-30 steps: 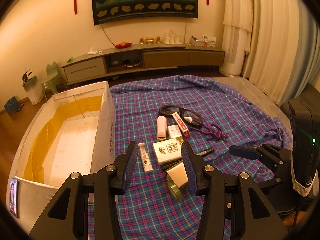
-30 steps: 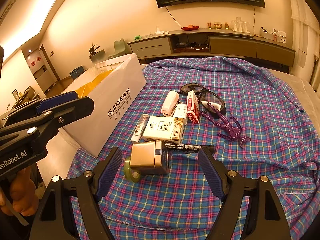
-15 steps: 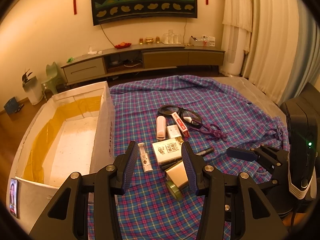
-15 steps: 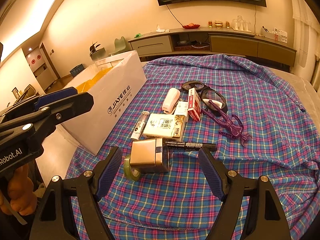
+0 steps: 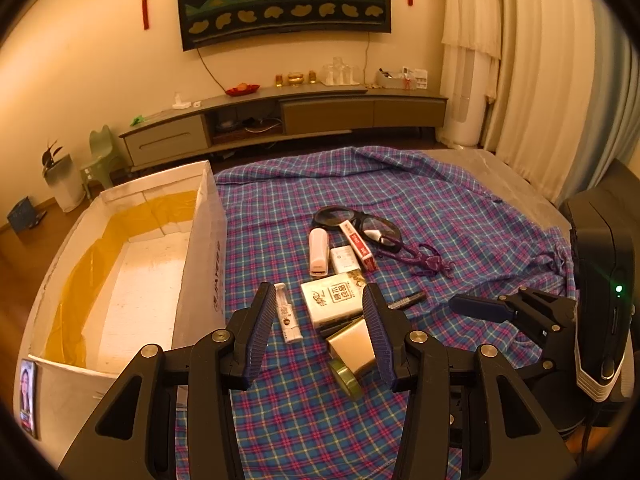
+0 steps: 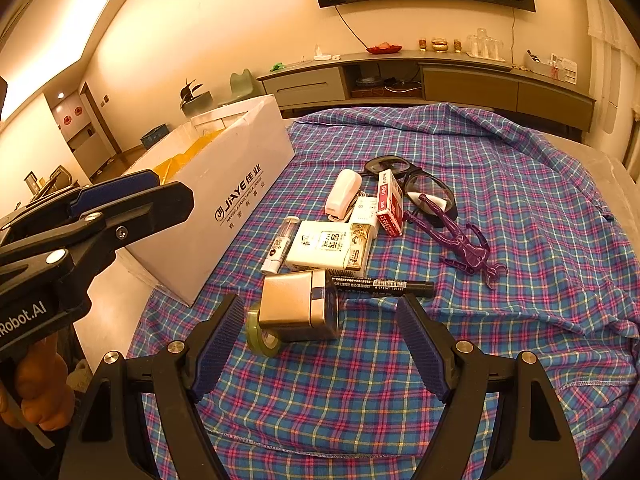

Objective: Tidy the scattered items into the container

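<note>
A white cardboard box [image 5: 200,264] with yellow lining stands open at the left of a plaid cloth [image 5: 440,208]; it also shows in the right wrist view [image 6: 224,184]. Scattered on the cloth lie a gold box [image 6: 296,304], a tape roll [image 6: 260,332], a black marker [image 6: 384,284], a white tissue pack [image 6: 332,248], a small tube [image 6: 280,244], a white stapler [image 6: 344,192], a red card box [image 6: 390,204], goggles [image 6: 424,184] and a purple clip [image 6: 464,244]. My left gripper [image 5: 318,312] is open above the tube and tissue pack. My right gripper [image 6: 320,320] is open, just short of the gold box.
A TV cabinet [image 5: 288,116] stands against the far wall, with curtains [image 5: 560,80] at the right. A phone [image 5: 28,396] leans at the box's near left corner. The cloth's hem [image 6: 360,456] marks the near table edge.
Both grippers have drifted very slightly toward the items. Both stay open and nothing on the cloth has moved.
</note>
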`<state>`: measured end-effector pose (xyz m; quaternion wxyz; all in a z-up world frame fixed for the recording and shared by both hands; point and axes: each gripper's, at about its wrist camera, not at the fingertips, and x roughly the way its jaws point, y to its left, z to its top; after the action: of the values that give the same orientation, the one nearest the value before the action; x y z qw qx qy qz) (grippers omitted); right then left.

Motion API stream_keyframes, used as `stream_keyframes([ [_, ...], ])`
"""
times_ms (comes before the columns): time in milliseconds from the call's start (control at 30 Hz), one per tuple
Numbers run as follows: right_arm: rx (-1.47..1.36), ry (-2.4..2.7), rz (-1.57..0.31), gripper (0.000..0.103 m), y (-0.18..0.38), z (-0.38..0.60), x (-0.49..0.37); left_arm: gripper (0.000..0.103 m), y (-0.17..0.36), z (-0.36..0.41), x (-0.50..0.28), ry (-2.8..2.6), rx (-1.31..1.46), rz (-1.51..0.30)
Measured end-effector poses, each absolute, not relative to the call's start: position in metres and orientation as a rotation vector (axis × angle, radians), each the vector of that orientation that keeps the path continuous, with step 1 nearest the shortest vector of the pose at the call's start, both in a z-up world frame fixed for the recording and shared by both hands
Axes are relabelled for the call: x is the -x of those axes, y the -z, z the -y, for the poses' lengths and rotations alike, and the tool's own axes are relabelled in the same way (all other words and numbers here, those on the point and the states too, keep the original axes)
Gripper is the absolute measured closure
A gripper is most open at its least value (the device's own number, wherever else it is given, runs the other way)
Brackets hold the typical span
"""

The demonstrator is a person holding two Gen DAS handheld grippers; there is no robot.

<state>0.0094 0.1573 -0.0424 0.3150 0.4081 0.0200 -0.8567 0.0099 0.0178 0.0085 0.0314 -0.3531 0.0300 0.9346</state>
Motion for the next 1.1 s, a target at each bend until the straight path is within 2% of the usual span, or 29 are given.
stream_keyframes([
  [1100, -1.112, 2.235, -0.083, 0.023, 0.052, -0.151, 0.018, 0.055, 0.032, -0.023, 0.027, -2.812, 1.259, 0.012],
])
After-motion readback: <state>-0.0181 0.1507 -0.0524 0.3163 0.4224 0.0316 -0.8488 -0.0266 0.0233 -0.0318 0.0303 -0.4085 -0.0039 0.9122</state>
